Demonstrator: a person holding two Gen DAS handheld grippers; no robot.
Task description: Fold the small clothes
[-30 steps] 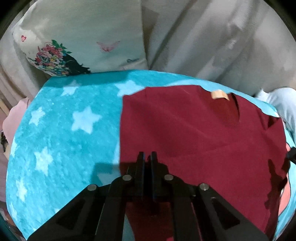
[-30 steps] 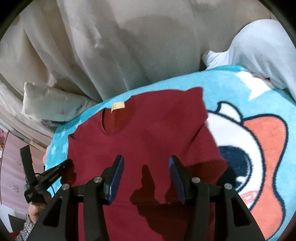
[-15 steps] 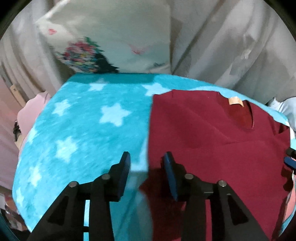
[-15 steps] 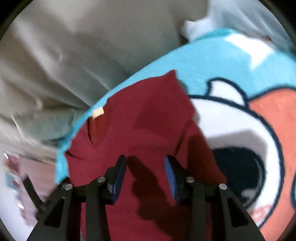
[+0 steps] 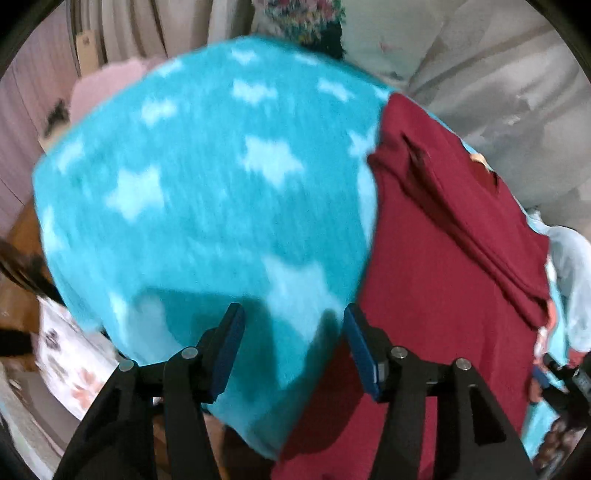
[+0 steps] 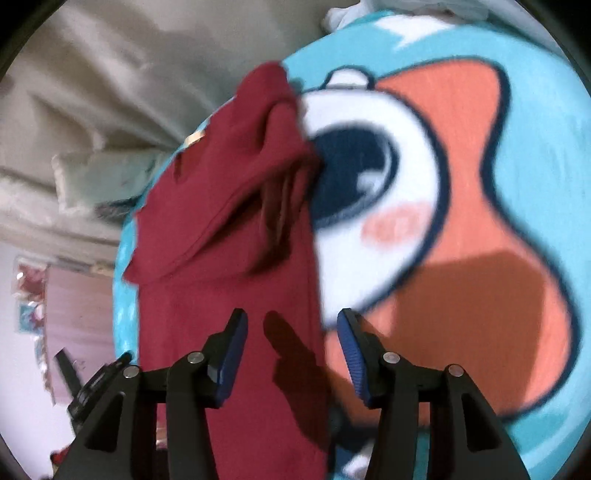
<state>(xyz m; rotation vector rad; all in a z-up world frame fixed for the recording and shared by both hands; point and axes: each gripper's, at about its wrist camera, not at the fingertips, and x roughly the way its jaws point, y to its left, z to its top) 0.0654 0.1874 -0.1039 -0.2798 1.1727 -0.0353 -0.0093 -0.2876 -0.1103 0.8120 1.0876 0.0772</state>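
A dark red top (image 5: 443,258) lies on a turquoise star blanket (image 5: 207,206), folded into a narrow strip with its sleeves turned in. My left gripper (image 5: 293,343) is open and empty above the blanket, just left of the top's left edge. In the right wrist view the red top (image 6: 236,240) runs up the left half, with a tan neck label (image 6: 194,138). My right gripper (image 6: 291,347) is open and empty above the top's right edge, over the cartoon print (image 6: 461,221).
A floral pillow (image 5: 306,18) and beige curtains (image 5: 498,92) lie behind the blanket. Pale blue cloth (image 5: 572,266) sits at the far right. A pink garment (image 5: 107,81) and floral fabric (image 5: 74,362) lie off the blanket's left edge. The other gripper (image 6: 96,384) shows low left.
My left gripper has opened and swung left off the top onto the blanket. My right gripper has swung right toward the top's right edge. The top's sleeves are now folded inward.
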